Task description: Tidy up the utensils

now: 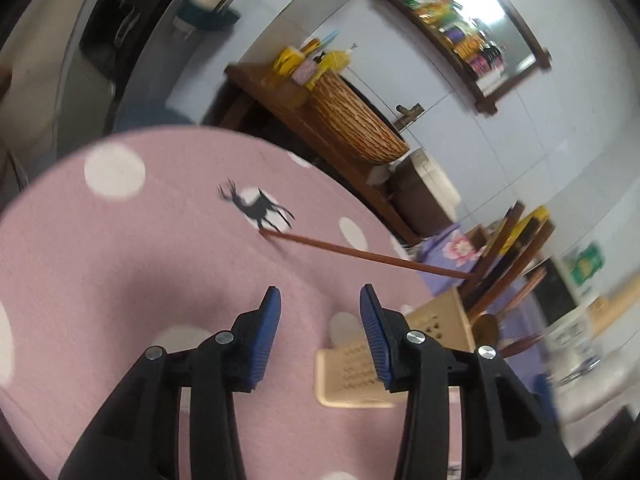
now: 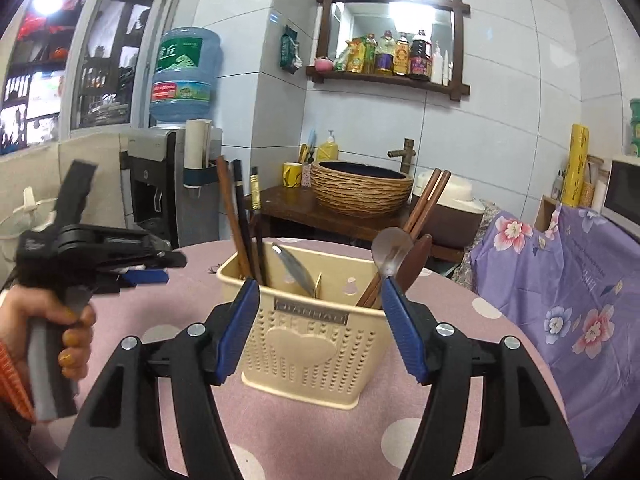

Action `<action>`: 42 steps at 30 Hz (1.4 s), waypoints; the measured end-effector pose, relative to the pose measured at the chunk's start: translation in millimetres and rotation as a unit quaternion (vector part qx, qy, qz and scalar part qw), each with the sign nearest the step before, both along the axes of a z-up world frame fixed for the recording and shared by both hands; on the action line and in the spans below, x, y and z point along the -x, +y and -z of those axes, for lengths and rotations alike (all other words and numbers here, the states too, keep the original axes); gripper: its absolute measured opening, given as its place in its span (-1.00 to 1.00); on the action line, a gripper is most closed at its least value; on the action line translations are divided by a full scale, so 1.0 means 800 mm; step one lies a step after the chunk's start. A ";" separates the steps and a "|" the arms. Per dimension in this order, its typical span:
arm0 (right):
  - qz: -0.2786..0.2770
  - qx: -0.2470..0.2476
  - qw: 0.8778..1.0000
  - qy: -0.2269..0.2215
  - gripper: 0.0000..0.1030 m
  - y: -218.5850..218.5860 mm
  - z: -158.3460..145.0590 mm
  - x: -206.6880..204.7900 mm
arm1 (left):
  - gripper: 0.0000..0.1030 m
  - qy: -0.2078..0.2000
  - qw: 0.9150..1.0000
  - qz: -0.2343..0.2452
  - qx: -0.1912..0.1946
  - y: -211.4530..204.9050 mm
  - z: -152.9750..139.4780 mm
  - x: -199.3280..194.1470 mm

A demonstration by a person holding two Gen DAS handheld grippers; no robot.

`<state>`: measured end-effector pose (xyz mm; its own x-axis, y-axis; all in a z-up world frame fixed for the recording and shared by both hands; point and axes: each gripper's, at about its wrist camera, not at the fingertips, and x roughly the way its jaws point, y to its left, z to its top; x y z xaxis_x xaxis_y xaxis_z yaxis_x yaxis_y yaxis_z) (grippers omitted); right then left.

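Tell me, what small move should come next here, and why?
Probably lower the left hand-held gripper toward the lone chopstick lying on the pink tablecloth and close on it. It is open and empty, and the other utensils already stand in the beige holder, which the open right hand-held gripper faces.

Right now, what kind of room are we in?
Likely a home kitchen or dining corner: a water dispenser, a shelf of sauce bottles, and a utensil caddy on a pink tablecloth.
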<state>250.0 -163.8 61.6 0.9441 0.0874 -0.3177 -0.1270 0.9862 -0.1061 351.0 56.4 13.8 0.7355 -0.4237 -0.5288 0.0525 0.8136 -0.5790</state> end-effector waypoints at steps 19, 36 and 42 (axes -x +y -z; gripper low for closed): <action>-0.017 -0.066 0.995 0.066 0.25 -0.026 0.029 0.028 | 0.11 -0.170 0.908 0.167 -0.345 -0.083 0.024 -0.042; -0.016 -0.094 0.993 0.073 0.25 -0.038 0.033 0.029 | -0.86 -0.206 0.902 0.133 -0.355 -0.085 -0.002 -0.027; -0.036 -0.099 0.993 0.060 0.25 -0.025 0.020 0.051 | -0.86 -0.151 0.942 0.136 -0.265 -0.038 -0.028 0.009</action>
